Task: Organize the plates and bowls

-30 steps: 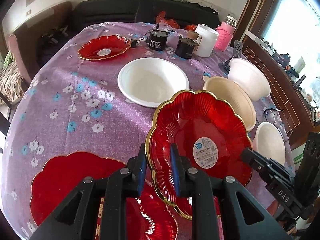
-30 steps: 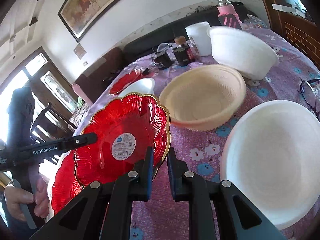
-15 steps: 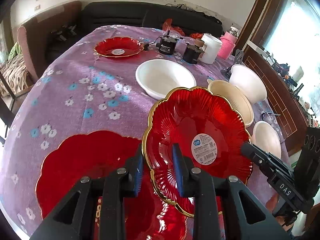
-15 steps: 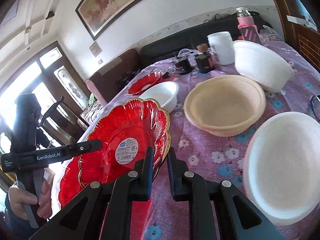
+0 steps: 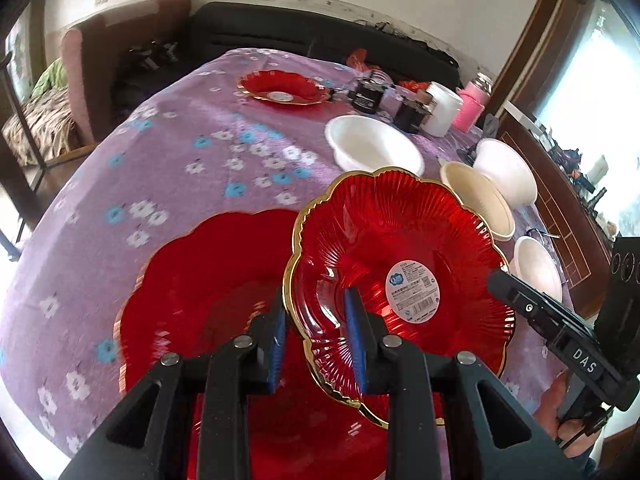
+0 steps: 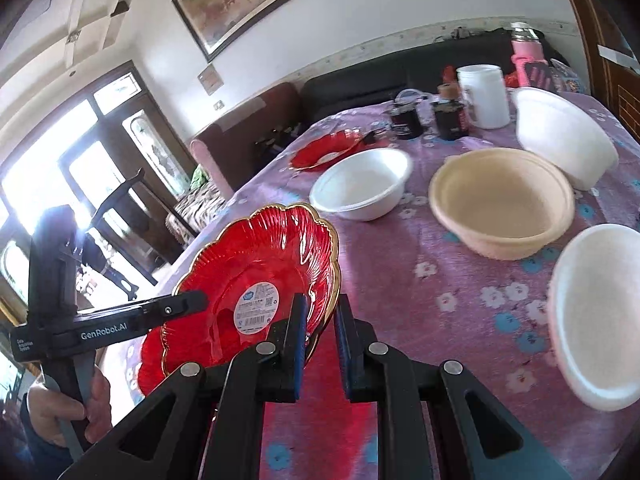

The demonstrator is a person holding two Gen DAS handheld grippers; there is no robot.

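A red scalloped plate with a gold rim and a white label (image 5: 400, 264) is held above the table by both grippers. My left gripper (image 5: 316, 336) is shut on its near rim. My right gripper (image 6: 320, 332) is shut on the opposite rim; the plate also shows in the right wrist view (image 6: 264, 280). Under it lies a second red plate (image 5: 208, 292) on the purple flowered cloth. A third red plate (image 5: 282, 88) sits far back. A white bowl (image 5: 372, 148), a cream bowl (image 5: 476, 196) and two more white bowls (image 5: 506, 170) (image 5: 536, 268) stand to the right.
Two dark jars (image 5: 368, 94), a white tub (image 5: 440, 108) and a pink bottle (image 5: 472, 108) stand at the table's far side. A chair (image 5: 84, 64) and a dark sofa (image 5: 320, 36) lie beyond the table. Wooden panelling (image 5: 560, 192) runs along the right.
Both grippers have lifted and drawn the held red plate back toward the near edge, over the lower red plate. The bowls have not moved.
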